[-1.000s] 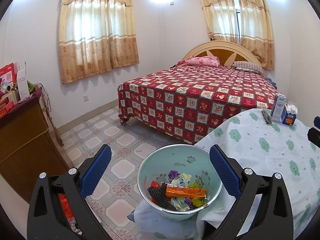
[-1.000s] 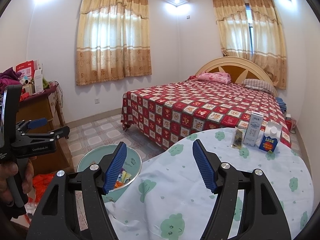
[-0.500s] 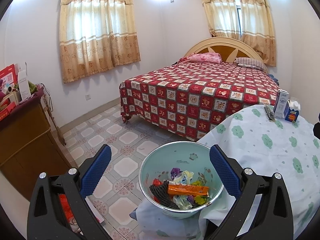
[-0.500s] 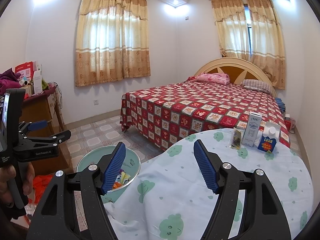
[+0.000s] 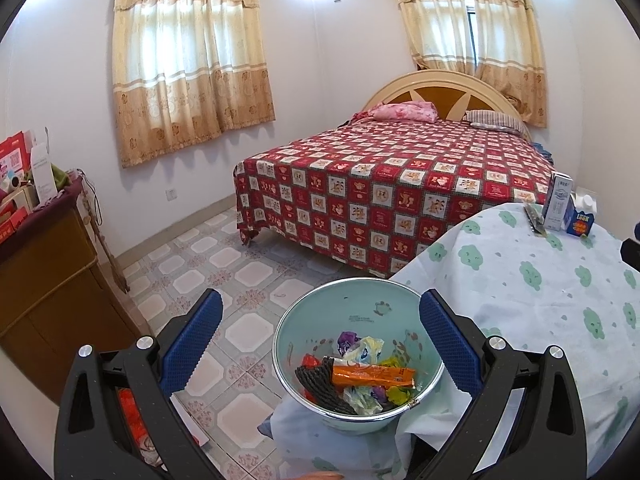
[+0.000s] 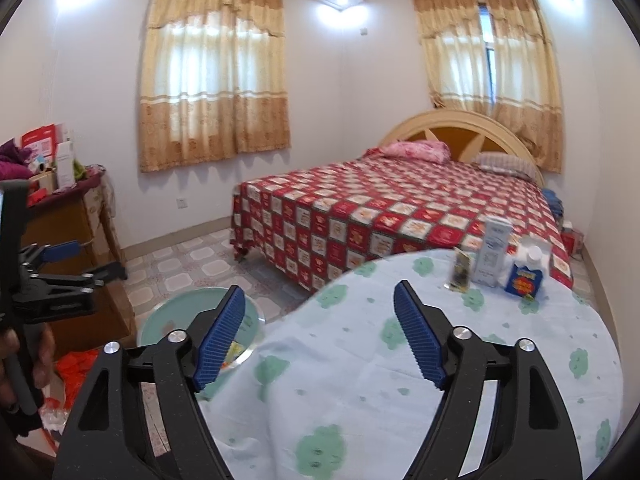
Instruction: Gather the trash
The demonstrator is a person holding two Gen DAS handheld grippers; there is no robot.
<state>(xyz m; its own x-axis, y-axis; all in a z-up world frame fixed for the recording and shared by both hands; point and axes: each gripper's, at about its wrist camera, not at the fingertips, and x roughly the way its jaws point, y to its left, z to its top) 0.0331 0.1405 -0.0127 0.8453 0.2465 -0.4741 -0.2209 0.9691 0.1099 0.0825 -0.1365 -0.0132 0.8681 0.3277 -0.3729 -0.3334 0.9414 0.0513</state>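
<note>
A pale green basin (image 5: 360,304) sits at the table's near left edge, holding several wrappers, among them an orange packet (image 5: 372,376). My left gripper (image 5: 320,304) hovers open above it, nothing between its pads. In the right wrist view my right gripper (image 6: 318,290) is over the cloud-print tablecloth (image 6: 360,380); its jaws are opening and nothing is between them. Ahead of it, at the table's far end, stand a dark wrapper (image 6: 460,272), a white carton (image 6: 494,252) and a blue box (image 6: 524,280). The basin (image 6: 168,316) shows to its left, and a hand holds the left gripper (image 6: 92,260) there.
A bed with a red patterned cover (image 5: 380,200) stands beyond the table. A wooden cabinet (image 5: 48,272) piled with boxes is at the left wall. Tiled floor (image 5: 248,272) lies between them. Red-orange plastic (image 6: 80,372) lies on the floor by the cabinet.
The right gripper has moved forward over the table toward the carton and boxes, and its jaws stand wider. The left gripper and basin have stayed put.
</note>
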